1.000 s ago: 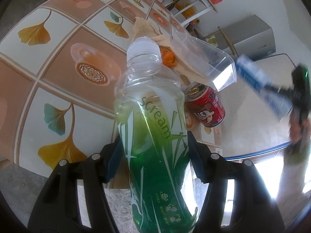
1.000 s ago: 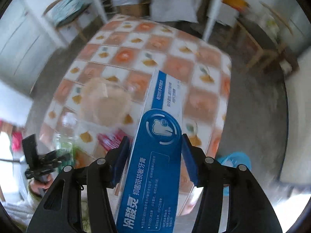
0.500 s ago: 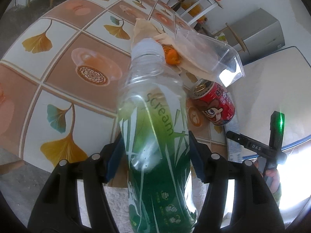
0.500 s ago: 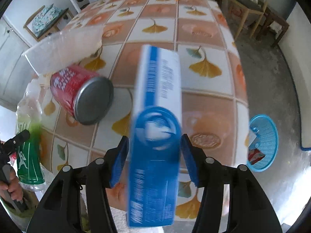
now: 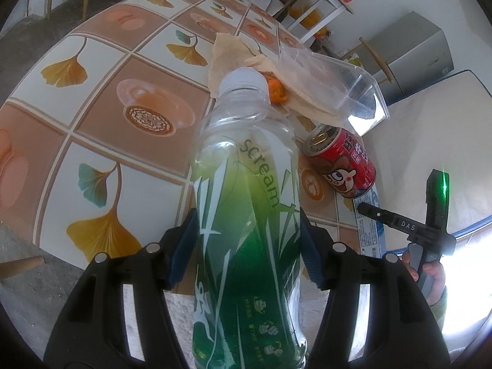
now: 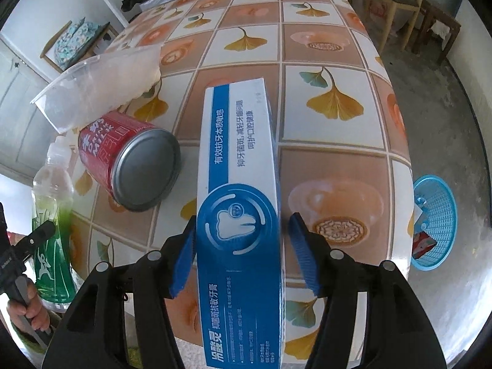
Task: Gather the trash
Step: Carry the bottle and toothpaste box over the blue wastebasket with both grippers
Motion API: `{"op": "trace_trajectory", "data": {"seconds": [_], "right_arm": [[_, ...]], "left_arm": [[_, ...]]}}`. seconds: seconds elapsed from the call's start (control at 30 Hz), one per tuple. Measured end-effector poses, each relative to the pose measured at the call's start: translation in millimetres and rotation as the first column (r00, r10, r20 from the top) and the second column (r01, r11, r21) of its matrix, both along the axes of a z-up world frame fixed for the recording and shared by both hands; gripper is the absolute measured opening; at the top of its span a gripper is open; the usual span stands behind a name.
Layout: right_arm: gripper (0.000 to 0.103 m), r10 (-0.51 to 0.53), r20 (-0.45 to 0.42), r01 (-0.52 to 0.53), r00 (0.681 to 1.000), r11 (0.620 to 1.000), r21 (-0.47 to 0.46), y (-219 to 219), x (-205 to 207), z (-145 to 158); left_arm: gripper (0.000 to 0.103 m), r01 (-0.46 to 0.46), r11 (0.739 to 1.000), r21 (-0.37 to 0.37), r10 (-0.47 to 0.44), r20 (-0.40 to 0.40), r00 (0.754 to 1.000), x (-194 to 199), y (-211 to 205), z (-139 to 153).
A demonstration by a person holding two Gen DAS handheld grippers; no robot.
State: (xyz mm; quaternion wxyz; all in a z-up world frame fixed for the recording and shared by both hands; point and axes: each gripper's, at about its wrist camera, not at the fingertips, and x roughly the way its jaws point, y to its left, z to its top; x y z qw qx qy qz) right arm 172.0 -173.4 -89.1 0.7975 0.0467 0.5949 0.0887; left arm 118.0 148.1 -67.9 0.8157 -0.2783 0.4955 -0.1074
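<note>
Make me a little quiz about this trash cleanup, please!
1. True or false: the left hand-held gripper is clamped on the green scream bottle.
2. How does the red can lie? A) upright B) on its side C) inside a bag
3. Fill in: the blue basket stands on the ____.

Key: 1 true; 2 B; 3 floor.
</note>
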Motion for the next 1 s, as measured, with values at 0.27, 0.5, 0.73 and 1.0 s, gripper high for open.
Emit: {"op": "trace_trajectory", "data": {"seconds": [0.27,0.5,0.73,1.0], "right_arm": [[0.049,-0.005,0.019,0.005,1.000,1.000,-0.015,-1,-2,3],[0.048,-0.021,0.037,0.021,0.999,1.000,0.005,-6,-5,9],[0.047,-0.045,0.059,0.043,0.997,0.999,0.031,-12,-8,22],[0.047,-0.052,0.114,0.046,0.992,0.997,0.054,-12,-18,44]], "left_arm": [[0.058,-0.029,1.000,-0.009,0.029,0.031,0.999,-12,4,0],[0.058,-0.070,0.997,-0.025,0.071,0.062,0.996,-29,12,3],[0.058,-0.100,0.994,-0.038,0.104,0.112,0.988,-47,22,13],[0.058,-0.115,0.992,-0.044,0.121,0.181,0.976,-71,25,27]]}}
